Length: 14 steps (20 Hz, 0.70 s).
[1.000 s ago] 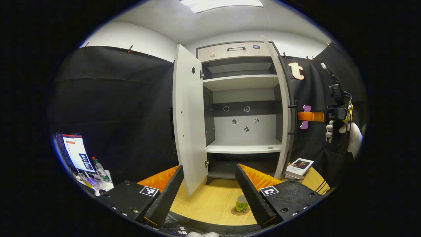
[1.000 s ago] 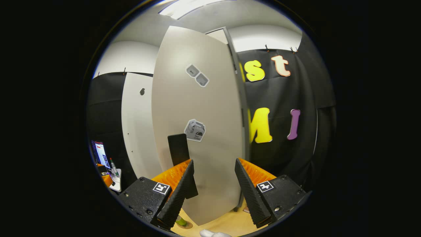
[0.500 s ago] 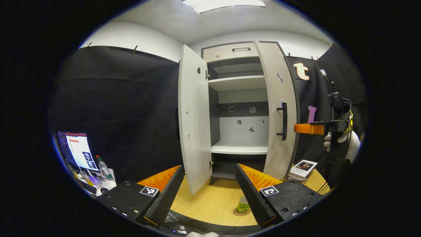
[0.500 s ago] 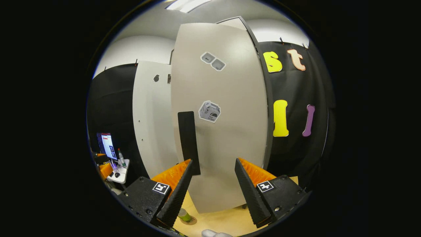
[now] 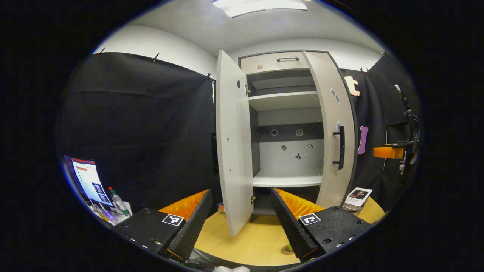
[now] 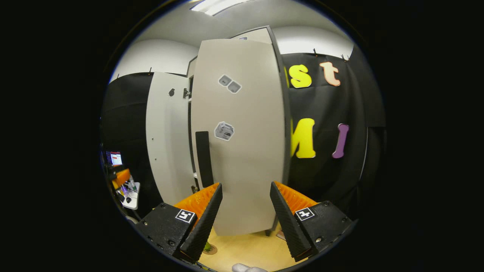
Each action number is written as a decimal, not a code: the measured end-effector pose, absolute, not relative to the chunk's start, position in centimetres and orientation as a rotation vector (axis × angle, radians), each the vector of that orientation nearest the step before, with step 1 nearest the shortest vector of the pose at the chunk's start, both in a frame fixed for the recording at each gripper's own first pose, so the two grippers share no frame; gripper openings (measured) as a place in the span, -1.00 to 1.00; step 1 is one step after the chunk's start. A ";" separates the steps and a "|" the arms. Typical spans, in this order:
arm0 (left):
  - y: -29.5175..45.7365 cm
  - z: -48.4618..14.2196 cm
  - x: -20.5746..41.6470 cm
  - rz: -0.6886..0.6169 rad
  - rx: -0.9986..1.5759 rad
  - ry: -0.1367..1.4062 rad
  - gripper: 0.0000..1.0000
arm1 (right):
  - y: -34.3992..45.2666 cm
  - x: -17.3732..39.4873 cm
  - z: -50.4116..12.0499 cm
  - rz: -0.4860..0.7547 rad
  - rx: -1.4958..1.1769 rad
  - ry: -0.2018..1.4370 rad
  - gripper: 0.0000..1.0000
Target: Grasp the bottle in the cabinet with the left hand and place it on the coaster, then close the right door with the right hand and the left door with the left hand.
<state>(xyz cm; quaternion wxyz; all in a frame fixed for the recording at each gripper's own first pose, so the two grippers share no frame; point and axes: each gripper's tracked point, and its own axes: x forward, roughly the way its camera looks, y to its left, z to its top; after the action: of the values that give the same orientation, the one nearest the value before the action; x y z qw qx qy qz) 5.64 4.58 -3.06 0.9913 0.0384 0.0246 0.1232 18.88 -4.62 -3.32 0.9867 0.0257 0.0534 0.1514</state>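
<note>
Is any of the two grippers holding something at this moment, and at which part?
Nothing is held. The left gripper and the right gripper both have their fingers spread with nothing between them.

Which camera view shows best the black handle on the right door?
The left gripper view: the black handle shows whole, standing off the right door. In the right gripper view, the handle is a flat dark strip, its lower end behind the claw's finger.

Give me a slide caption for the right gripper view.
Open right claw faces the pale grey right cabinet door, nearly shut.
</note>
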 end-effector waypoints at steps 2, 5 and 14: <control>7.7 -2.2 7.3 0.254 0.069 0.042 0.89 | -5.6 17.9 -3.4 0.238 0.061 0.109 0.58; 12.8 -1.4 9.7 0.274 0.060 0.030 0.89 | -5.9 16.1 -3.7 0.154 0.050 0.119 0.58; 23.4 -1.4 17.0 0.239 0.081 0.014 0.89 | -4.1 9.7 -5.4 -0.042 0.031 0.168 0.58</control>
<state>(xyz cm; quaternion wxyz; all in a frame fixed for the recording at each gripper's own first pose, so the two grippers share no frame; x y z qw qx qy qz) 16.96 23.45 -1.43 0.9921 0.0404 0.0069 0.1190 9.67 -4.13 -5.38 0.9961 0.0153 0.0839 -0.0211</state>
